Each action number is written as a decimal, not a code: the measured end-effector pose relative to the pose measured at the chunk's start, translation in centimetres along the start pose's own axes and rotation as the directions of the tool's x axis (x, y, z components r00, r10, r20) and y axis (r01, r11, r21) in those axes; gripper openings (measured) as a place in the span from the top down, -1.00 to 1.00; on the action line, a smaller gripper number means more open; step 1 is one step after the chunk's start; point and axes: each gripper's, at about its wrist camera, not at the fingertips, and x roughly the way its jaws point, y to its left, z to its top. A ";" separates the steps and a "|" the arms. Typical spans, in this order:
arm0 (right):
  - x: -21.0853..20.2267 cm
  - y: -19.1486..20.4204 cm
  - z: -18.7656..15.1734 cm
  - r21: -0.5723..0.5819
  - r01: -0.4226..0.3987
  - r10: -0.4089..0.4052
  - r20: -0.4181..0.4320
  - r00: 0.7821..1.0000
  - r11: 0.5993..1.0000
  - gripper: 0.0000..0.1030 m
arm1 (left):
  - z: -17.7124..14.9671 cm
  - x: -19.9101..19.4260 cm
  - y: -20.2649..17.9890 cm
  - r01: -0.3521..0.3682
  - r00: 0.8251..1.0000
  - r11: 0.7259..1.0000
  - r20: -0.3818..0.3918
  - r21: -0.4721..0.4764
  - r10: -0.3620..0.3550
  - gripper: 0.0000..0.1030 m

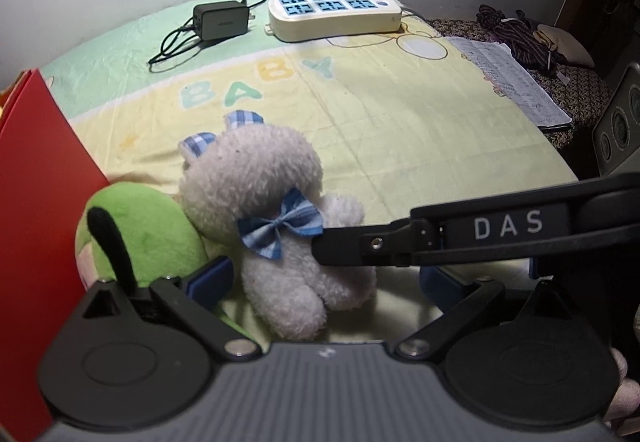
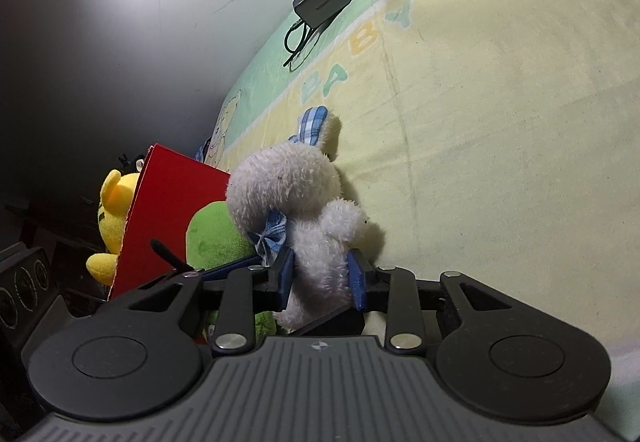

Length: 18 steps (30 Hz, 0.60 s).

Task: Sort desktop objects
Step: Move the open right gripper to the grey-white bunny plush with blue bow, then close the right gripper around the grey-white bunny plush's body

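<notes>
A surface (image 1: 420,121) covered by a yellow and green cloth printed with the word "BABY" fills both views, with a pale wall behind it. A red box (image 1: 36,209) stands at the left edge of the surface; in the right wrist view a yellow plush toy (image 2: 114,217) shows behind the red box. A white plush bear (image 1: 276,209) with plaid blue ears and a blue bow tie (image 1: 280,228) lies on the cloth just beside the box, touching a green plush toy (image 1: 148,230) that sits between bear and box.

The right gripper (image 2: 322,276) has its jaws closed on the bear's lower body, 1 blue pad (image 2: 286,276) pressed into each side of the plush. In the left wrist view this gripper enters from the right as a black finger marked "DAS", its tip against the bear beside the bow tie.

The left gripper (image 1: 320,278) has its jaws spread wide and grips nothing; its left blue pad lies by the green toy, its right pad is hidden behind the other gripper's finger, and the bear's legs lie between them.

At the far edge of the surface rests a cream power strip (image 1: 334,13) with 6 blue sockets and 1 plug inserted, and beside it a black charger (image 1: 220,19) with a coiled cable. A sheet of printed paper (image 1: 516,81) lies at the right edge of the cloth.
</notes>
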 end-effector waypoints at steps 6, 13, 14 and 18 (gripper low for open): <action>-0.8 -0.5 -0.3 0.041 -0.025 0.026 -0.029 0.999 0.999 0.54 | -0.2 -0.3 -0.5 0.065 0.998 0.998 -0.013 0.001 -0.065 -0.94; -3.3 -0.3 -1.6 0.034 -0.001 0.003 -0.036 0.999 0.999 0.55 | -0.9 -1.2 -2.3 0.142 0.990 0.987 -0.025 0.071 -0.140 -0.94; -3.7 -0.3 -1.8 0.029 0.008 -0.007 -0.039 0.999 1.000 0.55 | -1.1 -1.3 -2.6 0.156 0.988 0.984 -0.031 0.083 -0.154 -0.94; -5.2 -0.6 -3.0 0.038 0.040 -0.039 -0.039 0.999 0.998 0.55 | -1.6 -1.5 -3.4 0.229 0.973 0.967 -0.059 0.110 -0.224 -0.94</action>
